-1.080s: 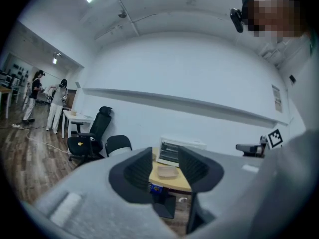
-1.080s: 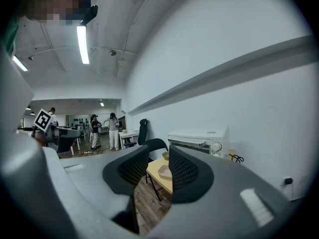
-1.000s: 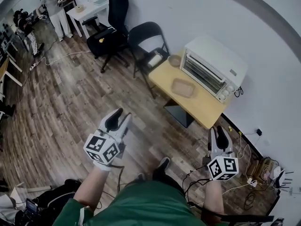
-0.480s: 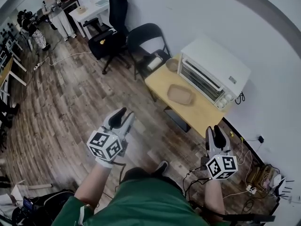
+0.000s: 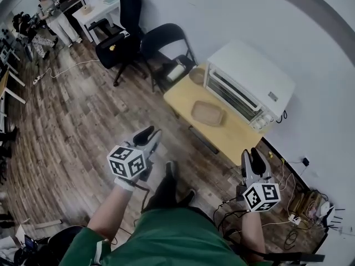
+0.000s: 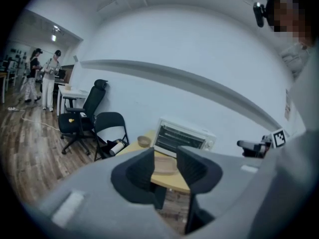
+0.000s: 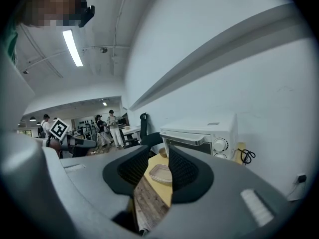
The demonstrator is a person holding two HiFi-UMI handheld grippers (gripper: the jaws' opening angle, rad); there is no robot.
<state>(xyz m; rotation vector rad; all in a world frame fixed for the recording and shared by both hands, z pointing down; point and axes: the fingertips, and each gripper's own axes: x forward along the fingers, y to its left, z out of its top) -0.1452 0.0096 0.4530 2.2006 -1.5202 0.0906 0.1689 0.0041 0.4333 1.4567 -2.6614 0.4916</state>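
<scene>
The grey left gripper (image 5: 151,134) and right gripper (image 5: 250,155) now hang nearer the pale yellow wooden table (image 5: 222,127). Its white toaster oven (image 5: 249,85) and shallow tan tray (image 5: 207,113) show larger in both gripper views.

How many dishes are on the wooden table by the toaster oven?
2. A shallow tray lies mid-table before the toaster oven door; a small bowl sits at the table end nearest the folding chair. None looks hidden.
</scene>
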